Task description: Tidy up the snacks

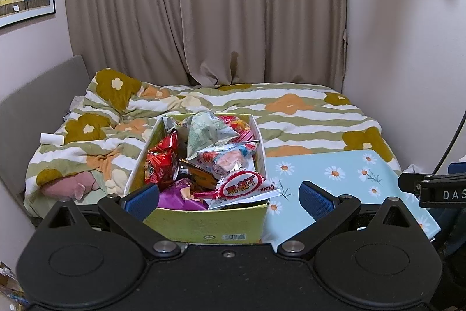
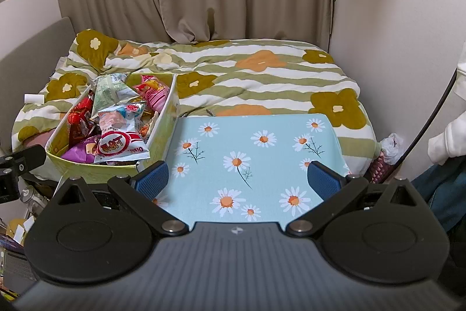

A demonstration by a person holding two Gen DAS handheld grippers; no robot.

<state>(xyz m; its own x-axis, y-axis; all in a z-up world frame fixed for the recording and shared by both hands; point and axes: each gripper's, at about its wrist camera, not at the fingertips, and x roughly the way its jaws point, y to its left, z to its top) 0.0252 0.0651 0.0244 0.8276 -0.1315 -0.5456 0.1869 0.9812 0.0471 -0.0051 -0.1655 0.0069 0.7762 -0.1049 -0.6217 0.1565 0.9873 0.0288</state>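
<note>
Both hand-held grippers, left (image 1: 228, 198) and right (image 2: 237, 178), spread wide, empty; green cardboard snack-packet box (image 2: 96, 169) at right's ten o'clock on daisy-print blue tabletop (image 2: 262, 153).

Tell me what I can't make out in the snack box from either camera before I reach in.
- Lower snacks in the box: both views, buried under the Oishi bag and other packets.
- Purple packet: label hidden by the Oishi bag, right wrist view.
- Box's near left corner: left wrist view, behind the left gripper finger.
</note>
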